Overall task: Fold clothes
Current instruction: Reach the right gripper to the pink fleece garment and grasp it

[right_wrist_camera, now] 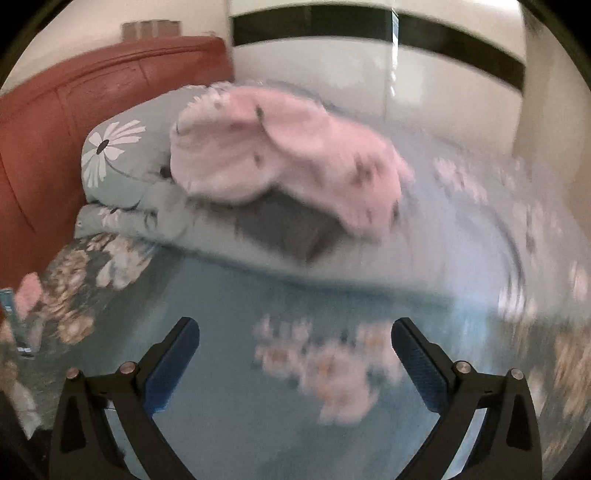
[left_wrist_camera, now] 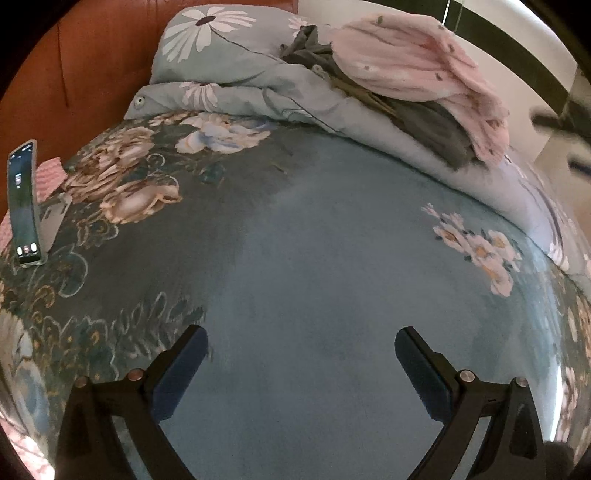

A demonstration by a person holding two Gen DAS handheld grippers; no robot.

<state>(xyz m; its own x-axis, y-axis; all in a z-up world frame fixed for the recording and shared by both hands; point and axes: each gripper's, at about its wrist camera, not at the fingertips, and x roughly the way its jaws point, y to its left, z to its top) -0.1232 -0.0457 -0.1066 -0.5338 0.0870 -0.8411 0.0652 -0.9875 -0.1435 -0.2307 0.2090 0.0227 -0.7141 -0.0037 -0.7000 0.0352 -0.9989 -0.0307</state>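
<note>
A pink spotted garment [left_wrist_camera: 417,62] lies crumpled on a dark grey garment [left_wrist_camera: 432,125], both on top of a folded floral quilt [left_wrist_camera: 258,85] at the back of the bed. The right wrist view is blurred; it shows the pink garment [right_wrist_camera: 280,155] over the grey one [right_wrist_camera: 280,229]. My left gripper [left_wrist_camera: 301,354] is open and empty over the blue bedsheet [left_wrist_camera: 314,251]. My right gripper [right_wrist_camera: 295,350] is open and empty, well short of the clothes.
A phone [left_wrist_camera: 24,203] stands propped at the bed's left edge beside a pink cloth [left_wrist_camera: 50,173]. A reddish wooden headboard [left_wrist_camera: 96,55] is behind the pillow. A white wall with a dark stripe [right_wrist_camera: 369,29] lies beyond the bed.
</note>
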